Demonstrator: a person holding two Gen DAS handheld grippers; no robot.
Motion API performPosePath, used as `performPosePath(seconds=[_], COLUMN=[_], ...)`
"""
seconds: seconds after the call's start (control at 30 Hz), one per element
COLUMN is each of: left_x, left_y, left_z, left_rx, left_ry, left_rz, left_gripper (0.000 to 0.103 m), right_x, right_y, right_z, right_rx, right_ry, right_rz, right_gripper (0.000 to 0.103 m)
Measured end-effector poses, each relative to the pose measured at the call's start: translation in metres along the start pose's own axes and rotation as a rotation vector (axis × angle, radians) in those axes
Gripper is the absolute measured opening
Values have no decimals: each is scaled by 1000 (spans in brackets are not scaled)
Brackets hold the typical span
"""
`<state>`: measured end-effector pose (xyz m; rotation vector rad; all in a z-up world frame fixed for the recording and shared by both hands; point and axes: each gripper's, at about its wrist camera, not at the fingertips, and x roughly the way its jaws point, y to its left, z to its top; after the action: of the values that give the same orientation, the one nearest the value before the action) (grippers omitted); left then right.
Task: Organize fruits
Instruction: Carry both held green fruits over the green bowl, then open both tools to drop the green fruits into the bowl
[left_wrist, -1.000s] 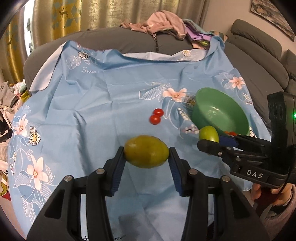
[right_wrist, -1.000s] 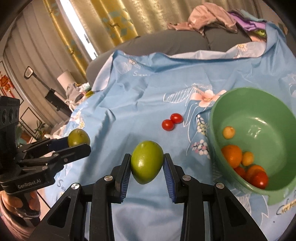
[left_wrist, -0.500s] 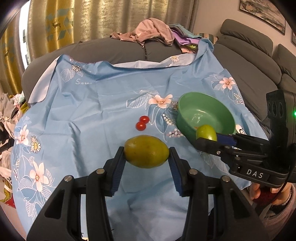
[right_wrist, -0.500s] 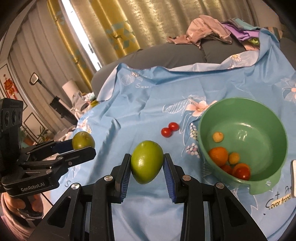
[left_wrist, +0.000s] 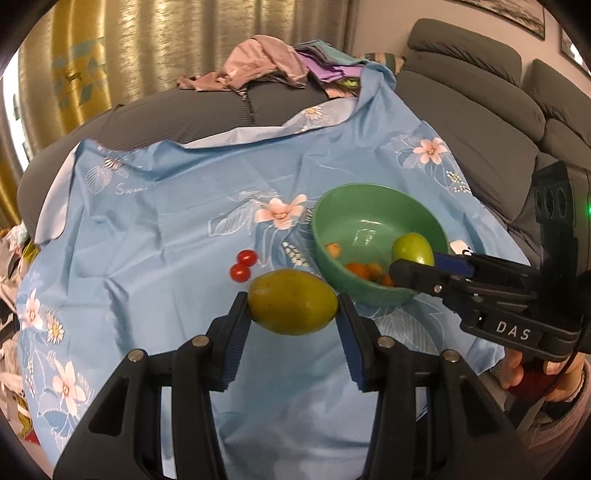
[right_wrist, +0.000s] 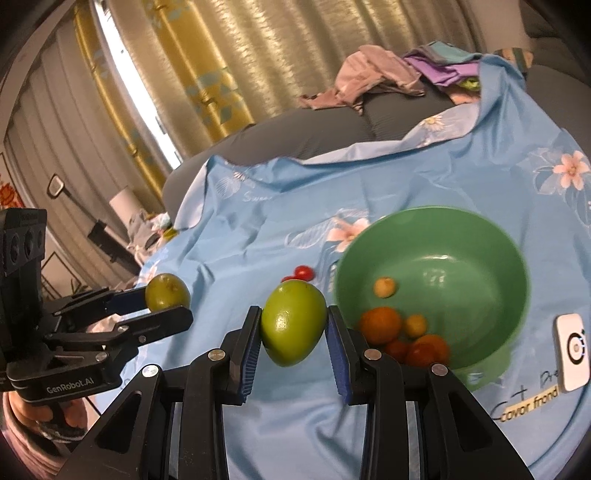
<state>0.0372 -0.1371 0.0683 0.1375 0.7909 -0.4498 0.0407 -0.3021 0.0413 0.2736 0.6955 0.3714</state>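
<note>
My left gripper is shut on a yellow-green mango, held above the blue cloth left of the green bowl. It also shows in the right wrist view. My right gripper is shut on a green mango, held just left of the green bowl; in the left wrist view this mango hangs over the bowl's right rim. The bowl holds several small orange and red fruits. Two cherry tomatoes lie on the cloth left of the bowl.
A blue flowered cloth covers a grey sofa seat. A pile of clothes lies at the back. A white card lies right of the bowl. Sofa cushions stand at the right.
Both grippers have moved toward the bowl with their mangoes still held. The bowl now lies closer, with the right gripper's mango at its rim.
</note>
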Motion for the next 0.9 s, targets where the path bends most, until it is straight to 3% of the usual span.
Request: performPosePath(seconds=[0.53,0.9], left_x=[60,149], left_y=[-48,-73], left_z=[52,69], left_rx=[74,126], left_ry=[35,156], left_rz=[-147,-139], left_gripper=[46,47], right_x=[-17,15], right_y=[-75,-111], right_z=[14,22], right_rx=[127,125], right_ry=[-74,-7], right_rz=[-124,-240], right_gripper=[36,36])
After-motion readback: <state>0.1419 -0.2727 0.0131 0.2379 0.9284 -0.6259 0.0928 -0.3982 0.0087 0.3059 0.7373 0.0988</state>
